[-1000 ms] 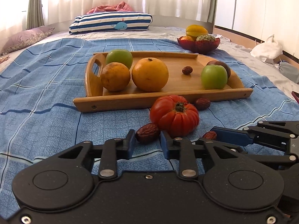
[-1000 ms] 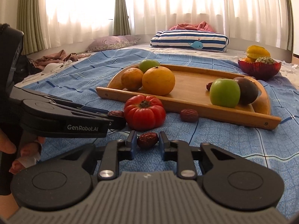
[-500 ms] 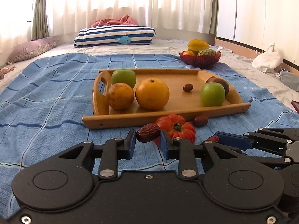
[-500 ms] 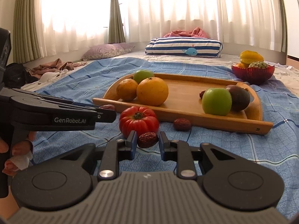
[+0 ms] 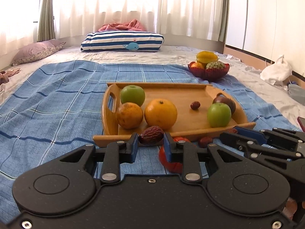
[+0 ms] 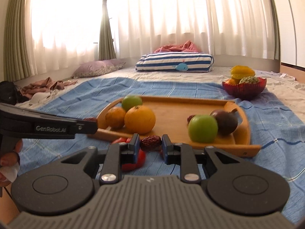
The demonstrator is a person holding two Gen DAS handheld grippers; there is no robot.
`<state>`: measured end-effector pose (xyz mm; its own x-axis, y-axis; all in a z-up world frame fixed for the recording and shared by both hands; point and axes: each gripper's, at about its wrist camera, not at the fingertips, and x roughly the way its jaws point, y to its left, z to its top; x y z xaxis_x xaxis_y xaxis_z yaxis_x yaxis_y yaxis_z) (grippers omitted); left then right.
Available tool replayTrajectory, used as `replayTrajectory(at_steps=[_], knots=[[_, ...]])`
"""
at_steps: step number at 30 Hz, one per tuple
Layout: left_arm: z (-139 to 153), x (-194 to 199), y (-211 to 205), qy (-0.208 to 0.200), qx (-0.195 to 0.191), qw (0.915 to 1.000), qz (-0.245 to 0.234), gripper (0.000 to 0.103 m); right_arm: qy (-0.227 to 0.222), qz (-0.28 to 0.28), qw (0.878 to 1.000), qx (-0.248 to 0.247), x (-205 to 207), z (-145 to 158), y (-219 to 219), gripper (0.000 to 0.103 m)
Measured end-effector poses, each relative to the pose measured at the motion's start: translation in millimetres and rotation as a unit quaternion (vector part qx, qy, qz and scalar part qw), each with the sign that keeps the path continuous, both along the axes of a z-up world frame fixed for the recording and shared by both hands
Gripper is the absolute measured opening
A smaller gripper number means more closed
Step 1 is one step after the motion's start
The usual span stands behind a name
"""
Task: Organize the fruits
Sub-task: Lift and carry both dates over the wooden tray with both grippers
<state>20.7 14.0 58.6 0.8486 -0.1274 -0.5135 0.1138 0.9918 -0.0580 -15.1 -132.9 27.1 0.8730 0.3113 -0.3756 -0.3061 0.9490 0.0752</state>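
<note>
Your left gripper point(image 5: 151, 143) has its jaws pinching a wrinkled red date point(image 5: 151, 135) at the lower centre of the left wrist frame, held off the blue checked blanket point(image 5: 57, 103) and overlapping the near rim of the wooden tray point(image 5: 183, 97). Your right gripper point(image 6: 150, 145) does the same in its own view: the jaws are clamped on a second date point(image 6: 150, 140), lifted in front of the tray's near edge.

On the tray, at the left of the frame, a green apple point(image 5: 132, 95) sits behind a small orange point(image 5: 129, 115) and a larger orange point(image 5: 160, 114), the three bunched close together. A lone date point(image 5: 195, 105) lies on the bare wood right of centre. At the right end another green apple point(image 5: 219, 114) stands just in front of a dark purple fruit point(image 5: 225, 101).

Below the tray on the blanket, a ribbed red tomato point(image 5: 171, 165) is mostly hidden behind your left gripper's right finger, and one more date point(image 5: 205, 141) lies just beside it against the tray's front edge.

In the upper right, a red bowl point(image 5: 208, 72) holds a yellow starfruit point(image 5: 207, 56) and other fruit. A striped pillow with a whale point(image 5: 122, 42) lies on the bed at the far end, under the curtains. In the right wrist view your hand point(image 6: 9, 158) grips the left tool's handle at the left edge.
</note>
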Motion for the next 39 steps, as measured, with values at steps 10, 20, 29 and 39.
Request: replayTrajectory(at_steps=[10, 20, 29, 39], knots=[[31.1, 12.9, 7.2, -0.015, -0.002, 0.9998, 0.010, 0.026, -0.011, -0.059, 0.998, 0.003, 21.1, 31.4, -18.5, 0.028], [65.6, 32.7, 9.5, -0.033, -0.012, 0.9994, 0.002, 0.026, -0.013, -0.073, 0.996, 0.038, 45.6, 61.5, -42.5, 0.028], [80.8, 67.1, 15.0, -0.022, -0.044, 0.9987, -0.012, 0.026, 0.003, -0.088, 0.994, 0.068, 77.4, 76.9, -63.5, 0.028], [71.5, 131.1, 10.5, 0.014, -0.066, 0.9968, -0.041, 0.026, 0.093, -0.087, 0.989, 0.080, 149.8, 56.6, -77.3, 0.028]])
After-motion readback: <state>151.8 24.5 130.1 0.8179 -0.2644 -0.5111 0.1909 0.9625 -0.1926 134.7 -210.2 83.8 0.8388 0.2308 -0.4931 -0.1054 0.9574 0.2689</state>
